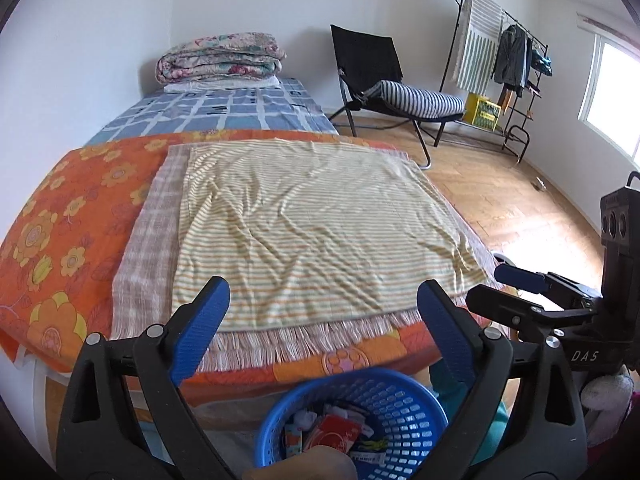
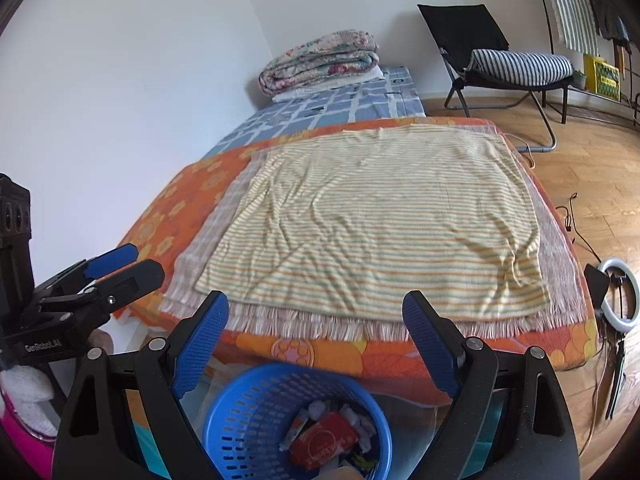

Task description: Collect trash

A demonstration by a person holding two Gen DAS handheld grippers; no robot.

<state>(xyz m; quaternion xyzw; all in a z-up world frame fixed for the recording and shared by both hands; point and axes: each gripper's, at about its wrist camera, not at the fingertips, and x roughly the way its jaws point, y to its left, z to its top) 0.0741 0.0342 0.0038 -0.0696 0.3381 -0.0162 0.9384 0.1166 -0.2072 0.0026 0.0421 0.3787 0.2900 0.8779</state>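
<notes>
Hovering side by side, left gripper (image 1: 322, 328) and right gripper (image 2: 316, 336) both gape empty above the trash-filled blue basket (image 2: 240, 412); only the right view shows a ring light (image 2: 618, 292) beyond the bed edge (image 2: 360, 350).

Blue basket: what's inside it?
The blue basket holds a red packet, white crumpled tissues and a small colourful wrapper. Whatever lies beneath them and the basket's bottom are covered.

Bright daylight from the window (image 1: 616, 92), glare washing out the wooden floor (image 1: 516, 216) beneath it, soft shadows, sharp focus, strong fisheye bending, dark vignetted corners.
</notes>
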